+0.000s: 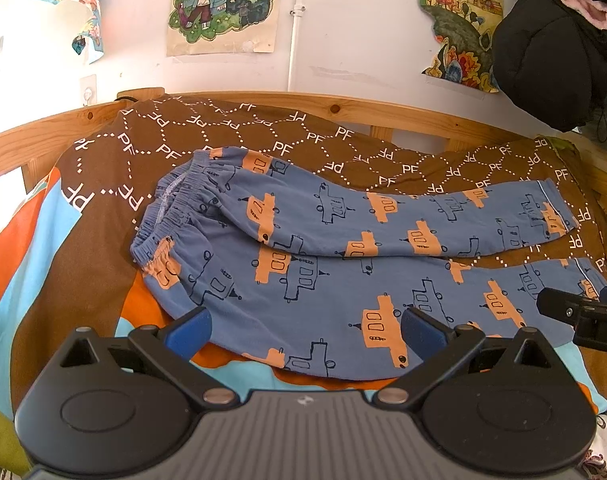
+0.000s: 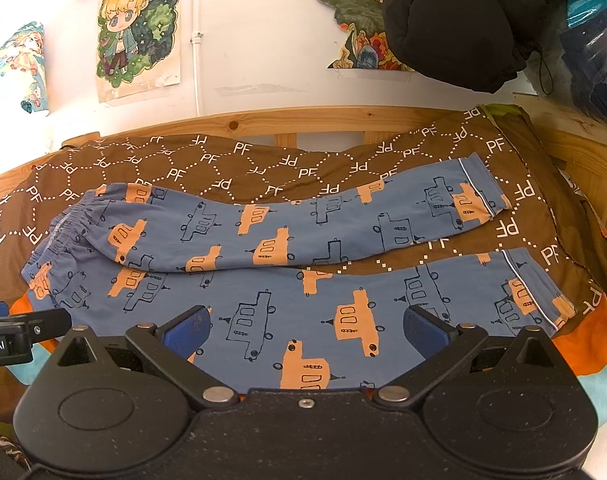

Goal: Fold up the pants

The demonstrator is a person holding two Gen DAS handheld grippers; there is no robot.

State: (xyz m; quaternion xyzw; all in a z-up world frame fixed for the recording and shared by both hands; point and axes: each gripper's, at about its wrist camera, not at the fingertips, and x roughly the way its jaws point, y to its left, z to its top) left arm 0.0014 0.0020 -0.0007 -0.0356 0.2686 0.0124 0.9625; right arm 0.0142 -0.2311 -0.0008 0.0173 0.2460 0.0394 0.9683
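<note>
pants (image 1: 343,248) laid flat on bed cover (image 1: 103,216), waistband (image 1: 171,208) to the left, both legs running right. upper leg angled away from lower leg, brown cover showing between them near the cuffs. blue fabric, orange and dark-outline vehicle print, thin white piping at each cuff. near edge of lower leg hidden behind gripper bodies in both views. lower cuff partly covered in left wrist view by the right hand-held gripper (image 1: 583,312), which is cut off at the frame edge.

left hand-held gripper (image 1: 305,330): released, blue fingers (image 1: 189,334) spread wide, nothing between them, poised over near edge of lower leg; contact with cloth not determinable. right hand-held gripper (image 2: 307,330): released likewise, fingers (image 2: 425,332) spread over mid lower leg, empty.

writing: "pf" repeated in white across brown cover, within dotted hexagon pattern. partial label "ot.ai" legible on left gripper side (image 2: 7,344) in right wrist view, start of word cut off. single letter "d" visible on right gripper body in left wrist view, remainder out of frame.

wooden bed rail (image 2: 263,118) behind cover. wall posters: cartoon figure poster (image 1: 223,4) fully seen, others cropped by frame edges. dark jacket (image 2: 455,20) hanging at upper right, partly covering landscape poster (image 2: 351,8). items at far right edge blurred, not identifiable.
</note>
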